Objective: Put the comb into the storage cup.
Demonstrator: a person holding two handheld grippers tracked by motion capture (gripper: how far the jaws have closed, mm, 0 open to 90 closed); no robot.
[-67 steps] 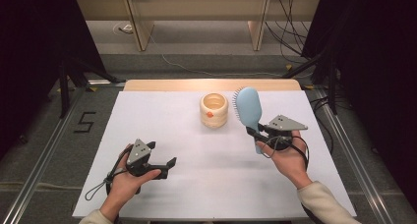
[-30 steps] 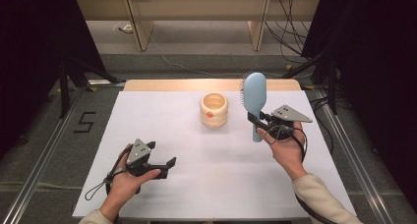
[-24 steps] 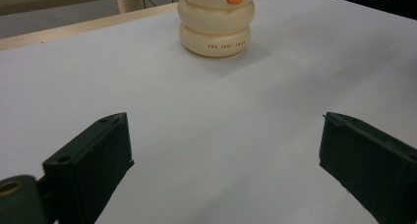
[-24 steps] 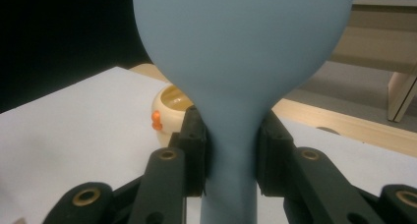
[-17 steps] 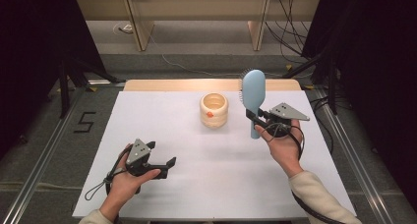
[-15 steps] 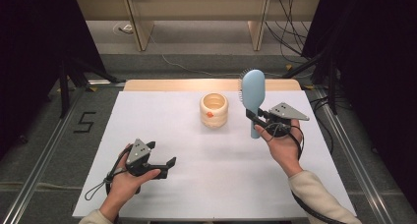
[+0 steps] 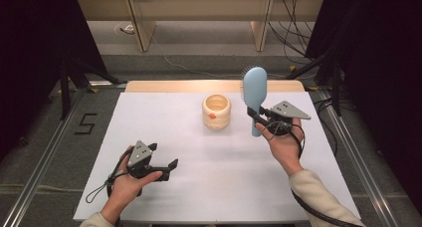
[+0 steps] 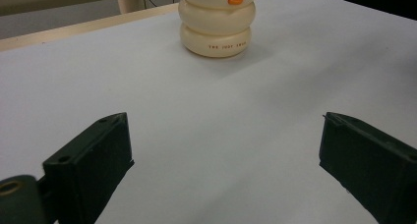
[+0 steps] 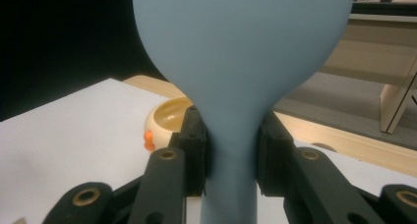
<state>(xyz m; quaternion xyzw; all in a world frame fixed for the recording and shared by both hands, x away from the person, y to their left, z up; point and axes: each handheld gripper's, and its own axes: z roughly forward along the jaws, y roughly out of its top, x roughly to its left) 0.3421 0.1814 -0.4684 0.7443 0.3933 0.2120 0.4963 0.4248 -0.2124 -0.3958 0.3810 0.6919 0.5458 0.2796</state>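
My right gripper (image 7: 257, 118) is shut on the neck of a light blue hairbrush (image 7: 254, 90), which it holds upright above the white table, head up and bristles facing left. In the right gripper view both pads clamp the hairbrush (image 9: 241, 62) at its narrow neck. A cream ribbed cup (image 7: 216, 111) with a small orange tab stands left of the brush. My left gripper (image 7: 164, 166) rests low at the front left, jaws wide open with nothing between them. In the left gripper view the cup (image 8: 216, 25) stands ahead of the open jaws.
The white table top (image 7: 199, 187) has a wooden strip (image 7: 164, 86) along its far edge. Metal rails run along both sides of the table. Wooden furniture legs and cables stand on the floor behind.
The right hand has lifted the hairbrush and turned it upright, nearer the table's far right. The left hand and the cup stayed put.
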